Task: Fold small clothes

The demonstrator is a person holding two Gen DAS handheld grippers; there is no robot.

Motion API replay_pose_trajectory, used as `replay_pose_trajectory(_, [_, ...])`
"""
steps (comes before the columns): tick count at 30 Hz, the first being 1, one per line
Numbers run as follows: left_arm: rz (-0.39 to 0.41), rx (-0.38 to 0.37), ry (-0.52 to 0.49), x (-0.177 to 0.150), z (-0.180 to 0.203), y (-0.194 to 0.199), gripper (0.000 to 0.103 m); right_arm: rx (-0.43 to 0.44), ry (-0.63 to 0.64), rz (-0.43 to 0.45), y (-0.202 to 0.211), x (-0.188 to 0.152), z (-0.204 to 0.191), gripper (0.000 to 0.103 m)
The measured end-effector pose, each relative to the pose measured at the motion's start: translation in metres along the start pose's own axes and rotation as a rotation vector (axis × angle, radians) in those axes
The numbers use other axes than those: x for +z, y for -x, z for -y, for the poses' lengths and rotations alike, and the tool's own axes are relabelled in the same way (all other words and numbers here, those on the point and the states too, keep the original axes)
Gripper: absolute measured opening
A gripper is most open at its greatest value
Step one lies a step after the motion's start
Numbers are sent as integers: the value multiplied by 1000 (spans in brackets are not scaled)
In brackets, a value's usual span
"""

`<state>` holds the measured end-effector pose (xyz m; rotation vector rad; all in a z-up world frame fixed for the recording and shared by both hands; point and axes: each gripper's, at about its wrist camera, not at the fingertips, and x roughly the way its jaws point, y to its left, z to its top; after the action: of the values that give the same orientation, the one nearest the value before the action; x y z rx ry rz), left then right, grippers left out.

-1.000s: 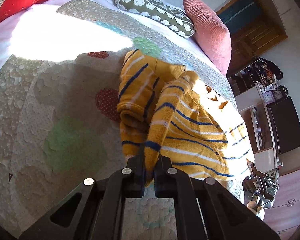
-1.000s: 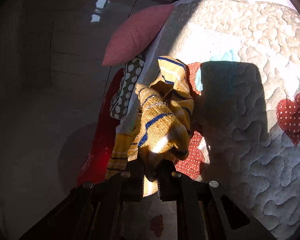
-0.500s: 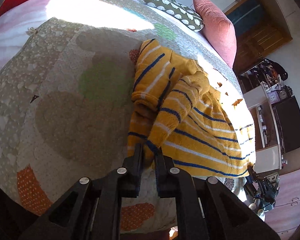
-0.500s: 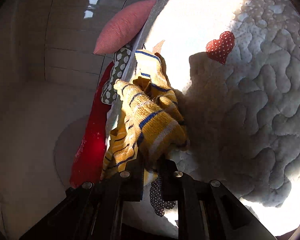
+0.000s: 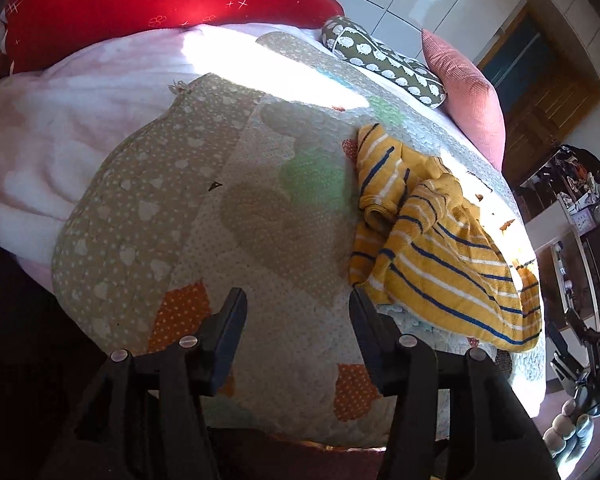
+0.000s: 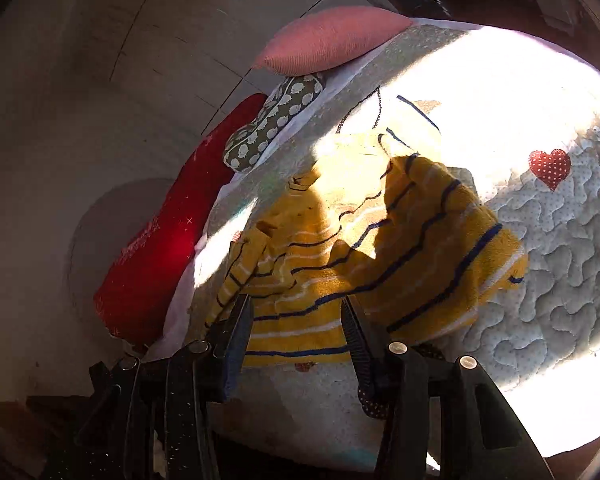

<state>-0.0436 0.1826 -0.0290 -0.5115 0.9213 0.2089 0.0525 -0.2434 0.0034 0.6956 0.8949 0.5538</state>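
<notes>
Both grippers have let go of the striped garment: left gripper and right gripper fingers opening, empty. Garment lies crumpled on the quilt, pink cushion and spotted cushion beyond it. Its far edge washed out by sun glare.
</notes>
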Motion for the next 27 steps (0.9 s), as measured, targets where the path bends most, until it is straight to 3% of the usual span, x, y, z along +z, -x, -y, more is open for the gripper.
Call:
replay_pose_trajectory(5, [69, 81, -26, -3, -16, 15, 60, -9, 137, -127, -94, 9, -54, 48])
replay_pose_trajectory(10, [74, 57, 26, 0, -43, 18, 60, -82, 123, -250, -195, 20, -65, 48])
replay_pose_trajectory(15, [69, 65, 72, 3, -65, 13, 60, -30, 158, -282, -250, 28, -97, 50])
replay_pose_trajectory(19, [55, 55, 105, 4, -76, 6, 60, 3, 239, -395, -303, 9, -138, 50])
replay_pose_trajectory(22, [45, 46, 116, 3, -81, 4, 60, -10, 289, -505, -334, -16, -154, 50])
replay_pose_trajectory(24, [45, 46, 117, 2, -83, 6, 60, -10, 320, -515, -338, -23, -163, 50])
replay_pose_trajectory(27, [48, 52, 107, 0, -84, 9, 60, 78, 313, -486, -319, -16, -177, 50])
